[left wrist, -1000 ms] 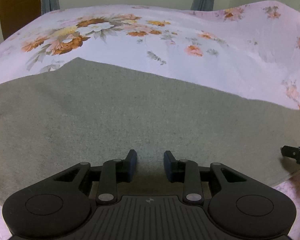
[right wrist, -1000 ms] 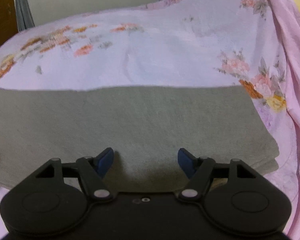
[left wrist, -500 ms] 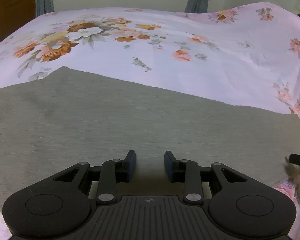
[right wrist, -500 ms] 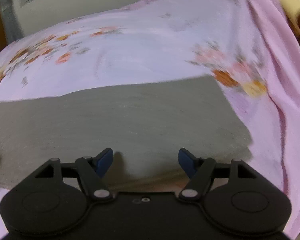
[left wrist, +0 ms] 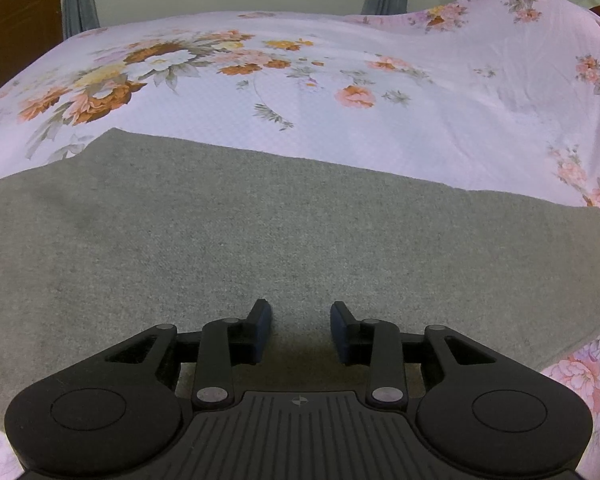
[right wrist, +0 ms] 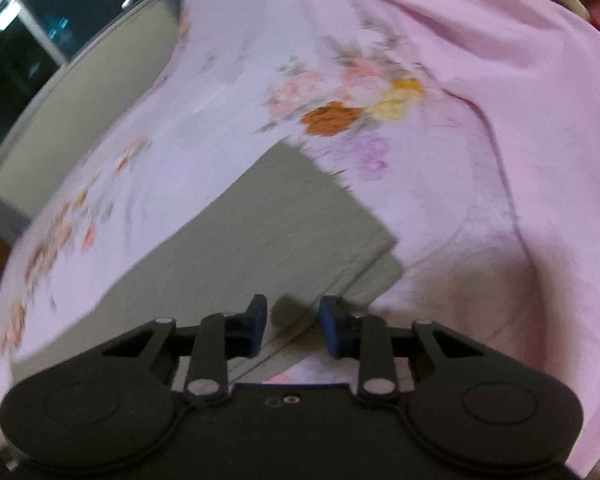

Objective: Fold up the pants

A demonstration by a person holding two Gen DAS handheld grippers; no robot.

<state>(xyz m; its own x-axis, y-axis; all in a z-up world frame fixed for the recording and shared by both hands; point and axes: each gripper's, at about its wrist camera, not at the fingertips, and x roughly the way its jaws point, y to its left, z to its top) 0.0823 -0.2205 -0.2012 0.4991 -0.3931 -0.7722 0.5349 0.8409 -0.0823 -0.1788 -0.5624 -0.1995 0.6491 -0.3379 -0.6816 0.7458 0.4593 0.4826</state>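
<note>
I had the grey pants [left wrist: 284, 232] lying flat across the near half of the bed, a long flat panel with its far edge running slantwise over the flowered pink sheet [left wrist: 400, 128]. The left gripper [left wrist: 300, 330] hovered low over the cloth near its near edge, fingers [left wrist: 260, 330] set a little apart and opening slightly, nothing pinched between them. The right gripper [right wrist: 292, 328] sat rolled over at the right-hand end of the pants [right wrist: 300, 220], above the corner where two layers showed as a stepped hem; its jaws were closing, with the near edge of the cloth passing under the gap, though I could not tell whether the pads had bitten on it yet, so I counted it as not gripping. My judgement: the step in hand was taking that end to carry it over toward the other. To do it well I wanted both layers caught together at the corner, not the top one alone, and the left fingers pressing or pinching the near edge to keep the panel from dragging. The lift should be low and even, so the crease falls square across. The sheet looked soft and slightly rumpled, likely to ride up with the cloth if pinched too deep. Beyond the bed: a pale wall, grey curtains [left wrist: 78, 0], brown wooden door [left wrist: 16, 20] at left; the right view, blurred, showed a dark window [right wrist: 40, 40]
</note>
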